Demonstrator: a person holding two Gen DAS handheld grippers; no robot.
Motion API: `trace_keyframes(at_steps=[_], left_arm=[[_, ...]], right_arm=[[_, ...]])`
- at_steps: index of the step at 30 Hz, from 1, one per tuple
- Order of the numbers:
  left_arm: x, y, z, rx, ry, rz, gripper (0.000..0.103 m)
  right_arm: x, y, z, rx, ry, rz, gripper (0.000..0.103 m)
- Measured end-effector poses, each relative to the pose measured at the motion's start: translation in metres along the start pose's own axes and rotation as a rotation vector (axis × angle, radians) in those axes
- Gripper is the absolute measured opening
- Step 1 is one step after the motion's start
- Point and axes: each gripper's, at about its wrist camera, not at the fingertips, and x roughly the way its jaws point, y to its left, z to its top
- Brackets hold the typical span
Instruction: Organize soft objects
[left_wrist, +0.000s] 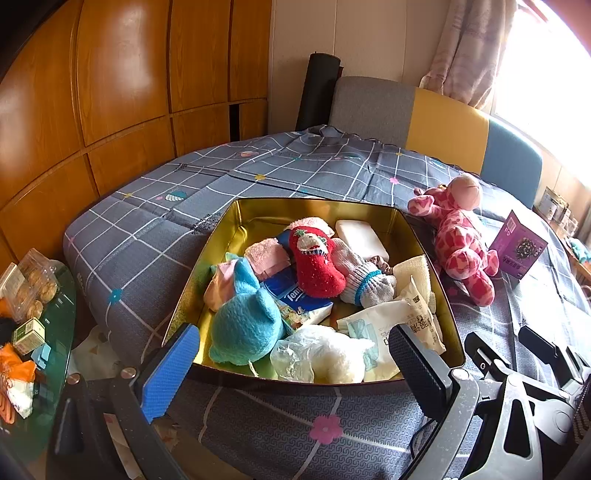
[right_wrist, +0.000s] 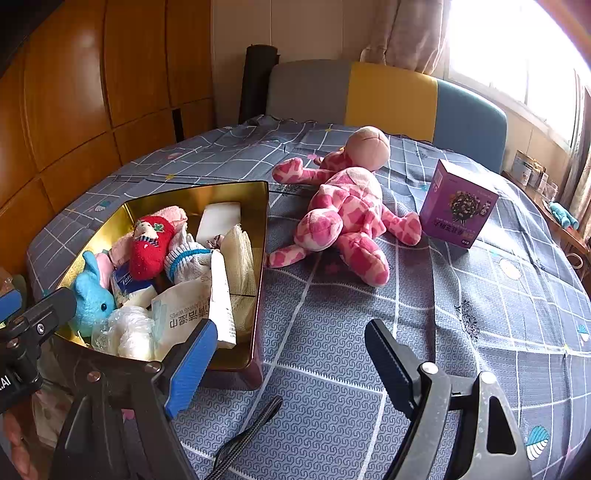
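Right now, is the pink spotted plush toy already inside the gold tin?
No, the pink spotted plush toy lies on the bedspread beside the gold tin, outside its wall.

Counts: 1 gold tin (left_wrist: 413, 236); 1 red sock (left_wrist: 314, 266); 1 blue plush (left_wrist: 245, 321); 1 pink giraffe plush (right_wrist: 347, 206) outside tin; 1 purple box (right_wrist: 456, 203); 1 wipes pack (right_wrist: 184, 310); 2 claws, left claw (left_wrist: 295, 354) & right claw (right_wrist: 291, 347).

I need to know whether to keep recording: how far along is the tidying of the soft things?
Mostly done: the red sock, blue plush and cloths already lie in the gold tin. Nothing is in hand; the left gripper and right gripper are open and empty. Left: the pink plush lies on the bed beside the tin.
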Motion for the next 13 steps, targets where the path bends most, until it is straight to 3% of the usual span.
trace_keyframes(at_steps=[13], left_arm=[[0.0007,0.0012,-0.0002,0.005,-0.016,0.012,0.101]], right_arm=[[0.0037,0.0009,0.0008,-0.001,0.009,0.005,0.083]])
